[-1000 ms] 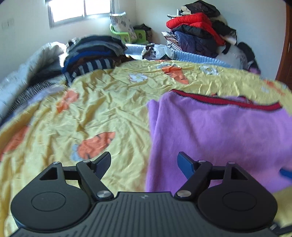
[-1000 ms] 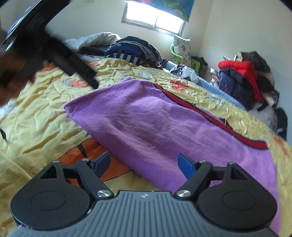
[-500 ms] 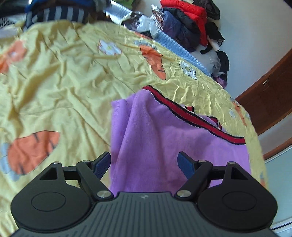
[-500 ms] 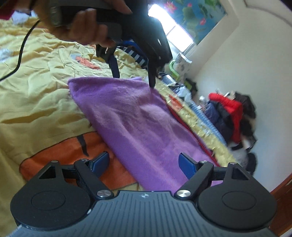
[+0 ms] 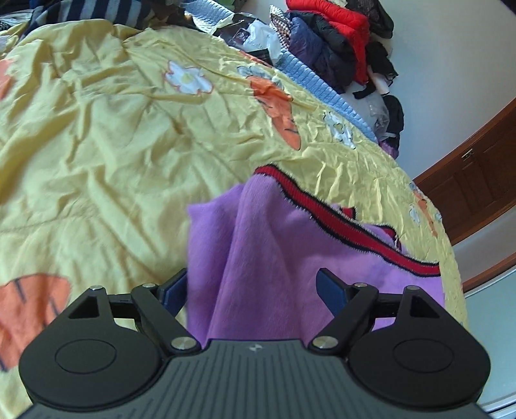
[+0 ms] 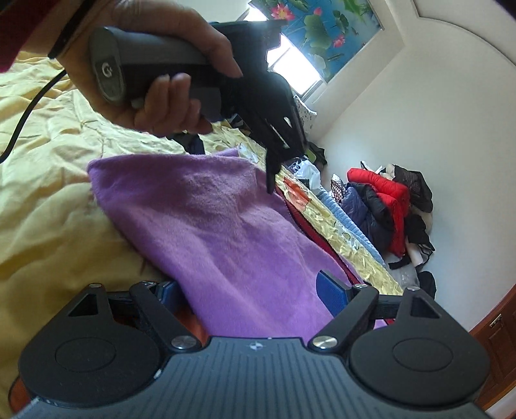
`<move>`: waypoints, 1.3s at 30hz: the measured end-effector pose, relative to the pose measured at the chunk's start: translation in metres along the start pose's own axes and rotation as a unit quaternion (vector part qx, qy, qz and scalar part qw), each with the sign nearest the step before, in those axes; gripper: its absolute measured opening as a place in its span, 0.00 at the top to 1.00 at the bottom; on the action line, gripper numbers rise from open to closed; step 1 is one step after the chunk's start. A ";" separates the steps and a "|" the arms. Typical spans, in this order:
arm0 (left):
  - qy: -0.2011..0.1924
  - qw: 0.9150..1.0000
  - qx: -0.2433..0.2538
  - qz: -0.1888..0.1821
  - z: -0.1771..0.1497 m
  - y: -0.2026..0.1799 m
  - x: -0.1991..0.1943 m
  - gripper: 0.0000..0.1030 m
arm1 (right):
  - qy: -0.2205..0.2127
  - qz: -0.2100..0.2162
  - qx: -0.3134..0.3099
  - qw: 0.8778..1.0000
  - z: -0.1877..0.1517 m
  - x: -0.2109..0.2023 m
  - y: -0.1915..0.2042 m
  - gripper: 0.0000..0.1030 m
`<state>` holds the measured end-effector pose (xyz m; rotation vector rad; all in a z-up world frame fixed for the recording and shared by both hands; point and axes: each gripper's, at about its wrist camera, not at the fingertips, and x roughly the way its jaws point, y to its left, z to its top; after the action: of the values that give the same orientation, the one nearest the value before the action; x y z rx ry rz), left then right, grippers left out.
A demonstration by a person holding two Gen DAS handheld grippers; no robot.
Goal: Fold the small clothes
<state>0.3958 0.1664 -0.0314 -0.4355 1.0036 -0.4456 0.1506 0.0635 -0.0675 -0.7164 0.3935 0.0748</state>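
Note:
A purple fleece garment [image 5: 274, 258] with a red, black-edged band [image 5: 354, 232] lies flat on the yellow bedsheet [image 5: 96, 145]. My left gripper [image 5: 251, 287] hovers over its near left corner with the jaws opening. Cloth lies between the pads without being pressed. In the right wrist view the same garment [image 6: 209, 225] runs away from my right gripper [image 6: 250, 290], which stands open astride its near edge. A hand [image 6: 154, 96] holds the left gripper above the garment's far corner, and one dark fingertip [image 6: 269, 180] points down at it.
The sheet carries orange carrot and flower prints. A heap of red and dark jackets [image 5: 338, 35] lies past the bed's far edge, with a striped pile [image 5: 96, 13] at the back left. A brown wooden door [image 5: 477, 180] stands at the right. A cable [image 6: 29, 109] trails from the hand.
The left view swung right and tilted down, closing in on the purple garment's corner. The right view rolled and came lower to the near edge. The hand with the left gripper came over the far corner.

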 end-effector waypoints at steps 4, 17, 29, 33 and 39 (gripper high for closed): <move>-0.007 1.000 -0.001 -0.022 0.004 -0.001 0.008 0.18 | -0.012 -0.005 -0.010 1.000 0.007 0.012 0.006 0.20; -0.032 0.999 0.023 -0.008 0.010 -0.007 0.019 0.30 | -0.047 0.025 -0.099 0.994 0.014 0.027 0.029 0.83; -0.054 0.993 0.087 0.054 0.000 -0.024 0.017 0.89 | -0.049 0.065 -0.068 0.994 0.020 0.034 0.012 0.90; -0.066 0.991 0.098 0.064 -0.001 -0.033 0.010 0.90 | -0.063 0.080 -0.035 0.994 0.016 0.026 -0.002 0.91; -0.070 0.990 0.096 0.070 0.001 -0.049 -0.004 0.90 | -0.083 0.094 0.032 0.992 0.012 0.017 -0.035 0.91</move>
<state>0.3876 0.1281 -0.0020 -0.2176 0.8393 -0.3757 0.1768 0.0439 -0.0438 -0.6030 0.3027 0.2970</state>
